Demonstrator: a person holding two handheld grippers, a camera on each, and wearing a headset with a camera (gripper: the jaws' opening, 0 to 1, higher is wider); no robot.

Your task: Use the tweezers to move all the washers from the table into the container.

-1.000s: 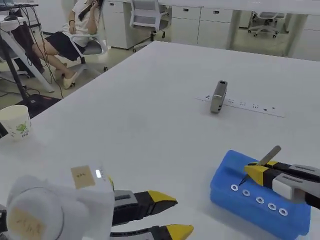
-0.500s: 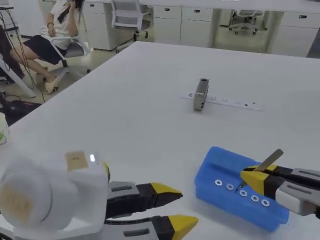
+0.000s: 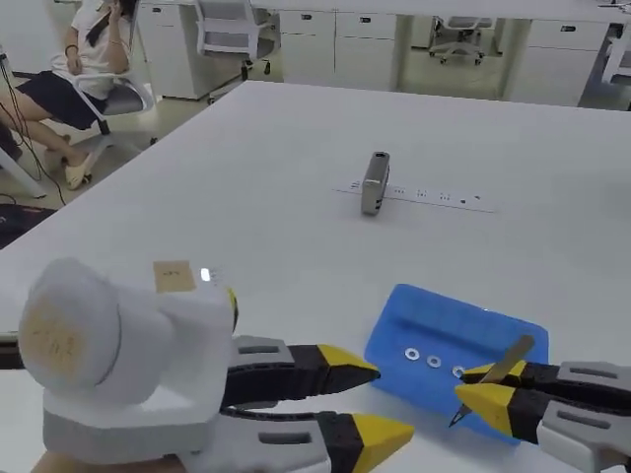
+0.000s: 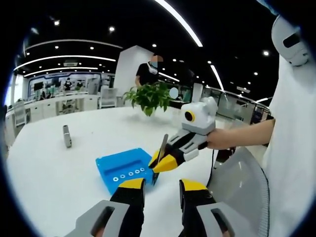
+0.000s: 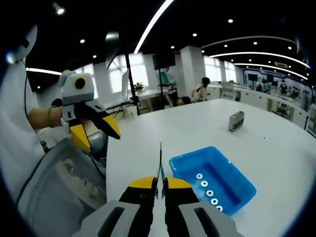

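A blue container (image 3: 444, 315) lies on the white table with several washers (image 3: 434, 362) in a row inside it. My right gripper (image 3: 471, 387) is shut on the tweezers (image 3: 503, 363), whose tip points down at the container's near edge. In the right gripper view the tweezers (image 5: 160, 163) stand up from the right gripper (image 5: 159, 183), left of the container (image 5: 232, 182). My left gripper (image 3: 389, 399) hovers open and holds nothing, left of the container. The left gripper view shows the left gripper (image 4: 163, 186), the container (image 4: 116, 163) and the right gripper (image 4: 160, 165).
A grey adapter (image 3: 375, 182) sits on a power strip (image 3: 434, 197) set in the table farther back. A person sits on a chair (image 3: 89, 59) beyond the table's left edge. A potted plant (image 4: 148, 96) stands at the table's far side.
The camera has shifted. My right gripper has drawn the tweezers back from over the washers to the container's near edge. The left gripper has come forward, nearer to the container.
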